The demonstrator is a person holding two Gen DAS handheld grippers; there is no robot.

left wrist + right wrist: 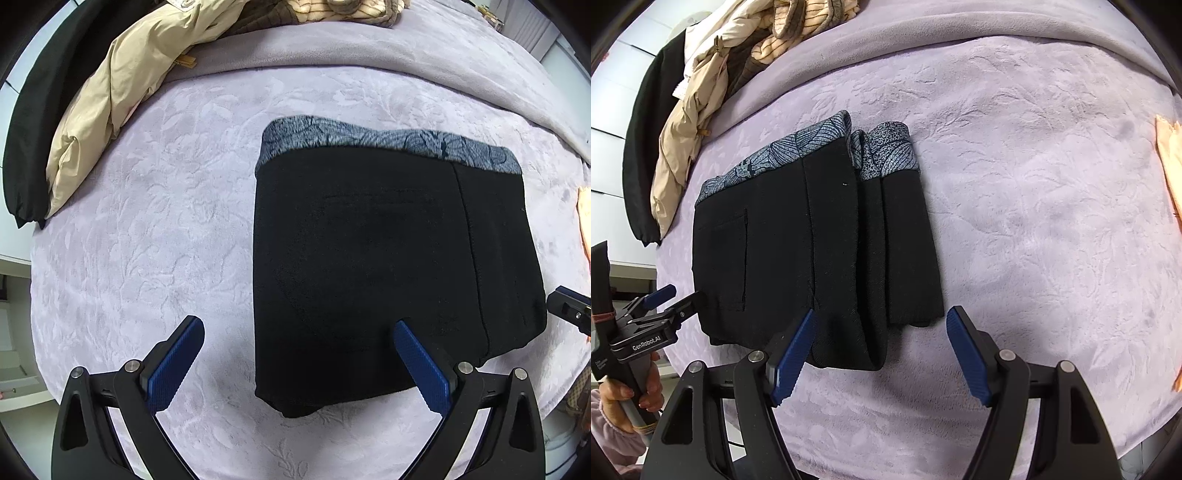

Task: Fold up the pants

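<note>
Pants [388,266] lie folded into compact stacked bundle on lavender blanket [166,221], just ahead of both tools; patterned waistband at far end. Fold judged finished, perhaps tidying left. Left gripper [299,363] spread, empty. Right gripper [881,354] spread, gripping nothing. Clothes heap [701,110] far left.

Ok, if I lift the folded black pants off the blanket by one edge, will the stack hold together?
Probably not. The folded pants are soft cloth in several loose layers, open at the near end, so they would likely sag and unfold. They look light, and on the plush blanket a push would probably bunch them rather than slide them.
</note>
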